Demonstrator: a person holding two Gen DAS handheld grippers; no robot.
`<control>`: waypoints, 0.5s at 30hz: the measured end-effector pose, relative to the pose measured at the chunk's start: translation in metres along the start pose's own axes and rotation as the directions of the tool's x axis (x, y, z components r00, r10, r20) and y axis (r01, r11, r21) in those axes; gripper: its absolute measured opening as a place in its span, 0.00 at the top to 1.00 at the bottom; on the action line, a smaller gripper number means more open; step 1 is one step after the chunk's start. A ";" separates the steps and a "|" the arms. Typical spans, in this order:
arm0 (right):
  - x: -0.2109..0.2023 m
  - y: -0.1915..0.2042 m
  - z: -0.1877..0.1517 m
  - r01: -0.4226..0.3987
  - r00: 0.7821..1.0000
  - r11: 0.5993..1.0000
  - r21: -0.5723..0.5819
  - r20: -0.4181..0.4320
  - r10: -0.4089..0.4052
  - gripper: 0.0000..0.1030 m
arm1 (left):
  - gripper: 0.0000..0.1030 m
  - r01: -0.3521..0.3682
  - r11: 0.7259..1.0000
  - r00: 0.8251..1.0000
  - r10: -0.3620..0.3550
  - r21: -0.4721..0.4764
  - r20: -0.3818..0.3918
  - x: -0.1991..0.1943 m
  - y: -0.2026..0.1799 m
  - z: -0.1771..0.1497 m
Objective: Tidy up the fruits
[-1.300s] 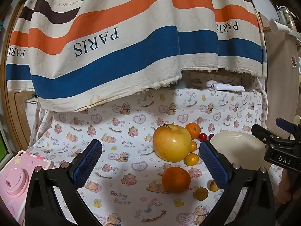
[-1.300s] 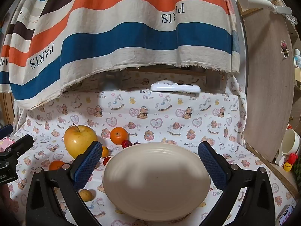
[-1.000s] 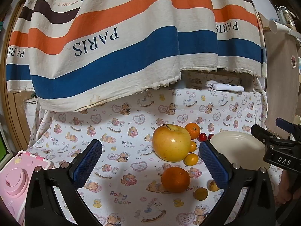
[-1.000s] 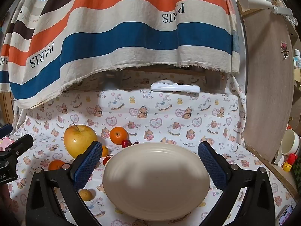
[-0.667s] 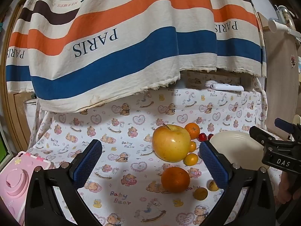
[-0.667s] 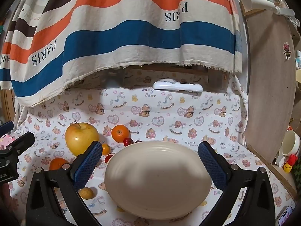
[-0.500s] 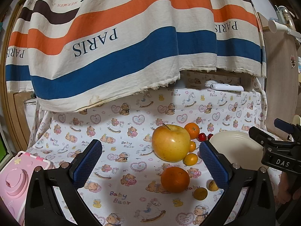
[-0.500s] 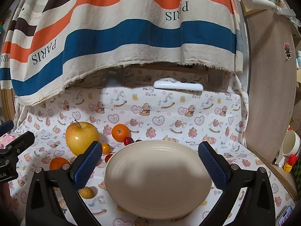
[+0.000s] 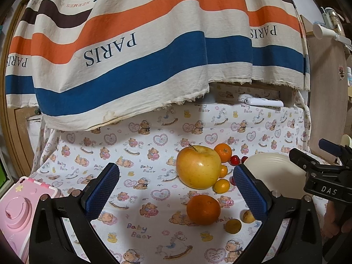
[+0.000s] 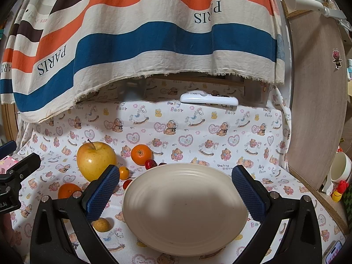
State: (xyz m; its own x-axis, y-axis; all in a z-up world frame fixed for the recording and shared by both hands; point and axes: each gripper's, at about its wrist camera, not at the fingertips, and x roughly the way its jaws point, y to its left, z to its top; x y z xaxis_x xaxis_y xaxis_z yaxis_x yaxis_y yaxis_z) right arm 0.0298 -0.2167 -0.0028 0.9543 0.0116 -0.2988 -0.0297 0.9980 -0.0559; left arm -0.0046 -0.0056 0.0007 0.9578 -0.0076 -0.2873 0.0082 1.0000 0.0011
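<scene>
Well, nothing's plated yet: the cream plate (image 10: 184,211) sits bare, the big apple (image 9: 198,166) and oranges (image 9: 203,209) beside it on the cloth, smaller fruits scattered around. Left gripper (image 9: 176,189) and right gripper (image 10: 173,190) both hover spread wide, empty.

A striped cloth (image 9: 136,50) in cream, orange, blue and brown, printed "PARIS", hangs over the back of the scene above a bear-and-heart patterned sheet (image 9: 140,154) marked "Baby Bear". A white remote control (image 10: 209,98) lies at the sheet's far edge, and a pink toy camera (image 9: 19,211) sits at its left corner. To the right stands a wooden panel (image 10: 316,101) bearing a small sticker (image 10: 336,58), with a white cup (image 10: 340,168) and a small red-and-yellow figure (image 10: 338,189) beside it.
</scene>
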 end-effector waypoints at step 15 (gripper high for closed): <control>0.003 0.002 -0.003 -0.003 1.000 1.000 -0.003 -0.008 0.003 0.00 | 0.00 0.000 1.000 1.000 0.000 -0.001 -0.001 0.002 -0.002 0.000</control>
State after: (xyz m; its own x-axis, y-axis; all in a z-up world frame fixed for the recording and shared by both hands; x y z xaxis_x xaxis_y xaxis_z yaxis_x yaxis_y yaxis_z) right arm 0.0318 -0.2145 -0.0070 0.9517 0.0137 -0.3067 -0.0332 0.9977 -0.0585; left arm -0.0026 -0.0078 0.0000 0.9575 -0.0076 -0.2883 0.0080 1.0000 0.0003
